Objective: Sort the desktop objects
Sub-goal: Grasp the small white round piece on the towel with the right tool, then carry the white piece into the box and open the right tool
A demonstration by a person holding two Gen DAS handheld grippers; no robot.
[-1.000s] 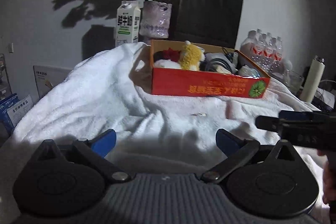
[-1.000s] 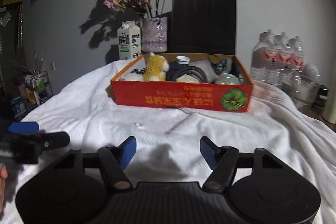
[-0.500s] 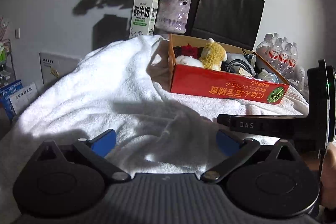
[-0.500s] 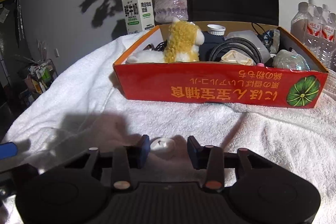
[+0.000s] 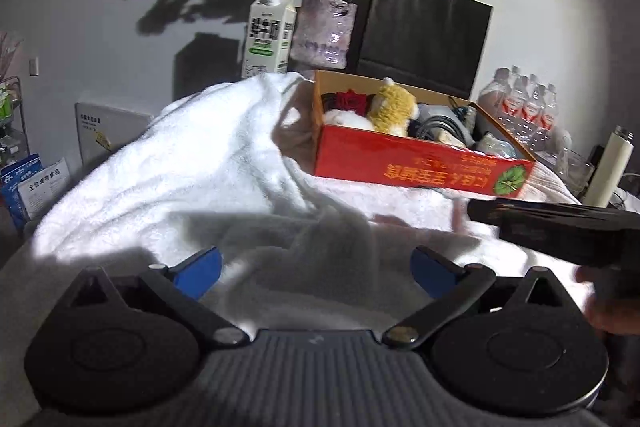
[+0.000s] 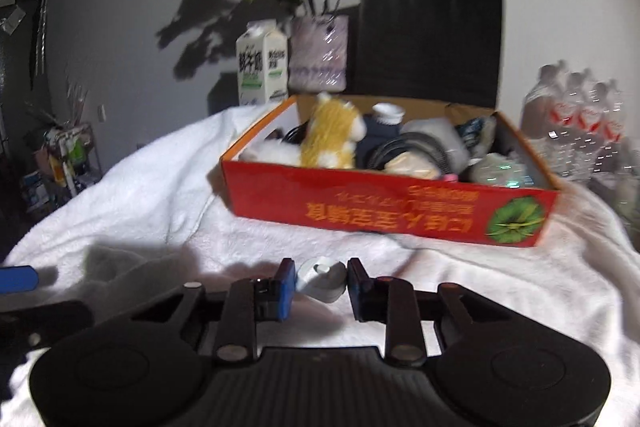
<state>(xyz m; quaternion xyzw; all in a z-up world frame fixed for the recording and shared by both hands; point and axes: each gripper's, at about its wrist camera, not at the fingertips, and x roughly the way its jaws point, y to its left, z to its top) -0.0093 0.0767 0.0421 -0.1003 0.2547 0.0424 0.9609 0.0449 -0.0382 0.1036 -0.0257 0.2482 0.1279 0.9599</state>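
Observation:
A small white round cap-like object point(image 6: 321, 277) sits between the blue pads of my right gripper point(image 6: 320, 283), just above the white towel point(image 6: 160, 195). The jaws are closing and both pads touch its sides. Beyond it stands the red cardboard box point(image 6: 392, 211), holding a yellow plush toy point(image 6: 334, 137), black cables and other items. My left gripper point(image 5: 316, 267) is open over the towel point(image 5: 192, 167) with nothing between its fingers. From the left wrist view the box point(image 5: 420, 167) lies ahead to the right, and the right gripper's black body point(image 5: 560, 227) crosses the right side.
Behind the box stand a milk carton point(image 6: 262, 63), a vase of dried flowers point(image 6: 318, 55) and a black paper bag point(image 6: 430, 39). Several water bottles point(image 6: 576, 123) stand at the right. A white flask point(image 5: 612, 167) stands far right. A shelf with clutter point(image 6: 60, 155) is at the left.
My right gripper moved forward towards the box and its jaws narrowed from wide open onto the small white object. The left gripper stayed open and has hardly shifted.

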